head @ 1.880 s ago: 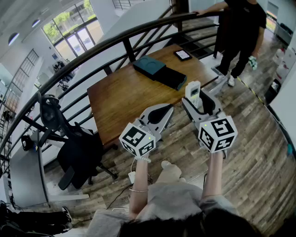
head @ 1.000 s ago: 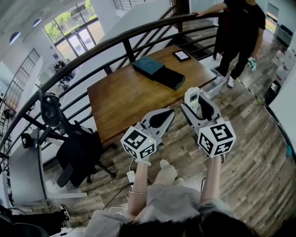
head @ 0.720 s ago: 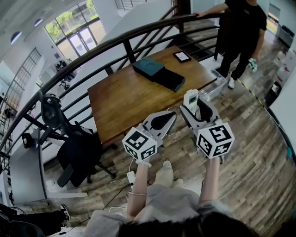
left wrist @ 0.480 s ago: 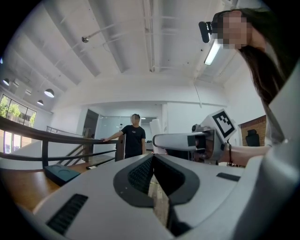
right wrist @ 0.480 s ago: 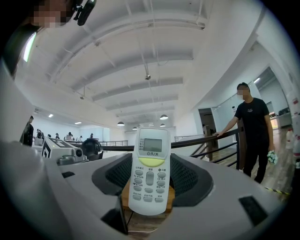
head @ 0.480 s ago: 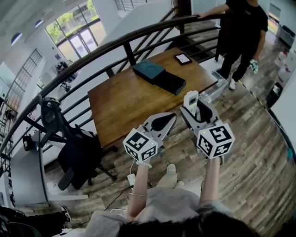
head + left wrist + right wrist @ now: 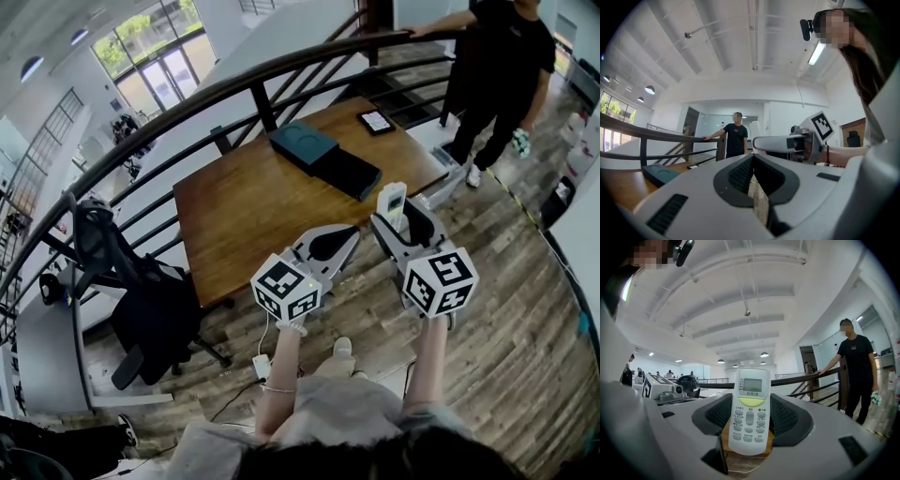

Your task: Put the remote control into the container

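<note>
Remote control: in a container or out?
Out. The remote control stands upright, clamped between the right gripper's jaws, held in the air near the wooden table's edge.

The white remote control (image 7: pixel 749 411), with a small grey screen, a yellow-green button and grey keys, is standing upright in the right tongs (image 7: pixel 397 214), right of centre in the head view. The dark teal container (image 7: pixel 304 147) is lying on the wooden surface (image 7: pixel 244 216), well apart.
</note>
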Demonstrator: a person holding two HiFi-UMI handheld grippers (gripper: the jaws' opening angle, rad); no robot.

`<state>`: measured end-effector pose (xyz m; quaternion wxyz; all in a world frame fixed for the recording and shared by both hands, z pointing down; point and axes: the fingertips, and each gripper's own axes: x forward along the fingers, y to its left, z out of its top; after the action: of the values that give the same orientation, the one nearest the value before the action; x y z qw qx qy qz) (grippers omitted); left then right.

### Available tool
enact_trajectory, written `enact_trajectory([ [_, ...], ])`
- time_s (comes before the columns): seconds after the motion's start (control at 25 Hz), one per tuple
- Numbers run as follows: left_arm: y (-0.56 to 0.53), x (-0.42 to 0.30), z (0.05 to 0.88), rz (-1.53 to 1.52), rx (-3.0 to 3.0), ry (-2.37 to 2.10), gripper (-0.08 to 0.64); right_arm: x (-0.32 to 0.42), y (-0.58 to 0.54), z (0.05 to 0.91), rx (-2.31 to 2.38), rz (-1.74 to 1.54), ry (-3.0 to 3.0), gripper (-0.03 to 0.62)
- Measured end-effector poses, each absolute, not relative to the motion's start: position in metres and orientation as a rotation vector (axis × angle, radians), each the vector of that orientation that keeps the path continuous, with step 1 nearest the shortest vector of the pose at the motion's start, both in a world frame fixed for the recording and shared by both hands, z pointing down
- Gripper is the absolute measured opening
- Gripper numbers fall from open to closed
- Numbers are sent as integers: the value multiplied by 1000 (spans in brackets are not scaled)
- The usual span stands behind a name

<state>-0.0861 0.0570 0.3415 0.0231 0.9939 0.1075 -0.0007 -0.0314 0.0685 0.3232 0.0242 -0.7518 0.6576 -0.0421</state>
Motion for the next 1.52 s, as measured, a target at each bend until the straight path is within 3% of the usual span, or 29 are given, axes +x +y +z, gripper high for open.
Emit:
enact_trajectory([
  [1.52, -29, -8, 334, -47, 3052, 232, 5, 50, -15, 323, -2295, -181, 2154, 247],
])
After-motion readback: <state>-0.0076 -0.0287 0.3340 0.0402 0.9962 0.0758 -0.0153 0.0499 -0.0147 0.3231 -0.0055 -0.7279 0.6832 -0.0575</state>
